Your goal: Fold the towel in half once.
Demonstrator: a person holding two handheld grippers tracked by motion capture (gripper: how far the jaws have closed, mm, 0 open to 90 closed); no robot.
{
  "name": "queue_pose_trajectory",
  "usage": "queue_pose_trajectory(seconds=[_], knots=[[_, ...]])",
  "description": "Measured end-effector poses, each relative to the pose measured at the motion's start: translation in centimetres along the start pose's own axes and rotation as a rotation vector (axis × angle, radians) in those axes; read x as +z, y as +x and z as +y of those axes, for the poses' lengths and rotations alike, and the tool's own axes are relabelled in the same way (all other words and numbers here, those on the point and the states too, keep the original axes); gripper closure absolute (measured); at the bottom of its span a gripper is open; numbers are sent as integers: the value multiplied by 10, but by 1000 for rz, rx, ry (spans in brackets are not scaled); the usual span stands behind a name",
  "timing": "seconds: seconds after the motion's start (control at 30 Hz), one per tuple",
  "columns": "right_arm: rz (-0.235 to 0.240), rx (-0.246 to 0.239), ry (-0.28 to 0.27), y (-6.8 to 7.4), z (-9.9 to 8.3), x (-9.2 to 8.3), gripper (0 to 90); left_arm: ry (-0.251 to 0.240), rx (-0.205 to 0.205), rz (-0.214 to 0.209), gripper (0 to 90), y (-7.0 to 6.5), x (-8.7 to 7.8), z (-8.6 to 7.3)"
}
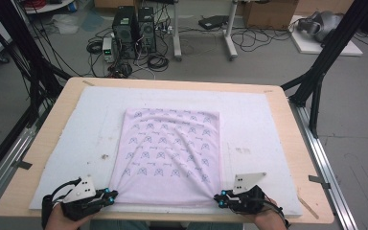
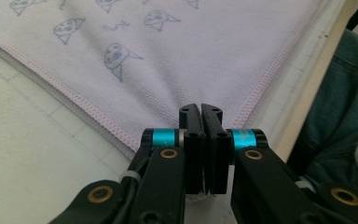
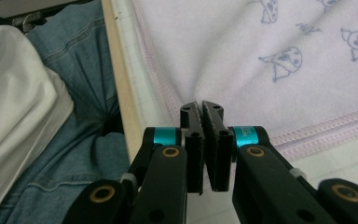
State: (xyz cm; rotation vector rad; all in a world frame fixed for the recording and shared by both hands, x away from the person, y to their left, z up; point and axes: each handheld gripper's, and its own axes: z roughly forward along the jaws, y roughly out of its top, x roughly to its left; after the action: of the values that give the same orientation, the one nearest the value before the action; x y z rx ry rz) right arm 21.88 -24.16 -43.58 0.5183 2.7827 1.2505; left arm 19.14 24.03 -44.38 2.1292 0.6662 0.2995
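While both sets of jaws are pinched tight on the near corners of the towel (image 1: 167,155), left gripper (image 1: 111,194) and right gripper (image 1: 219,197), it lies flat on the worktop's white mat (image 1: 263,120). Uneven lifting could tug a corner free or skew the fold. No containers here.
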Motion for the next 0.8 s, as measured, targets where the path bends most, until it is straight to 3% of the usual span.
queue_pose_trajectory(seconds=[0.13,0.23,0.4,0.8], knots=[[8,2,-6,5,-1,-6,876,-8,4,-11,874,-7,-4,-2],[38,35,-47,1,1,-11,769,-8,-11,-5,810,-2,-3,0],[7,73,-96,-15,12,-17,620,-27,-45,30,626,13,-4,12],[-103,129,-133,-58,48,-10,404,-79,-76,62,451,47,10,57]])
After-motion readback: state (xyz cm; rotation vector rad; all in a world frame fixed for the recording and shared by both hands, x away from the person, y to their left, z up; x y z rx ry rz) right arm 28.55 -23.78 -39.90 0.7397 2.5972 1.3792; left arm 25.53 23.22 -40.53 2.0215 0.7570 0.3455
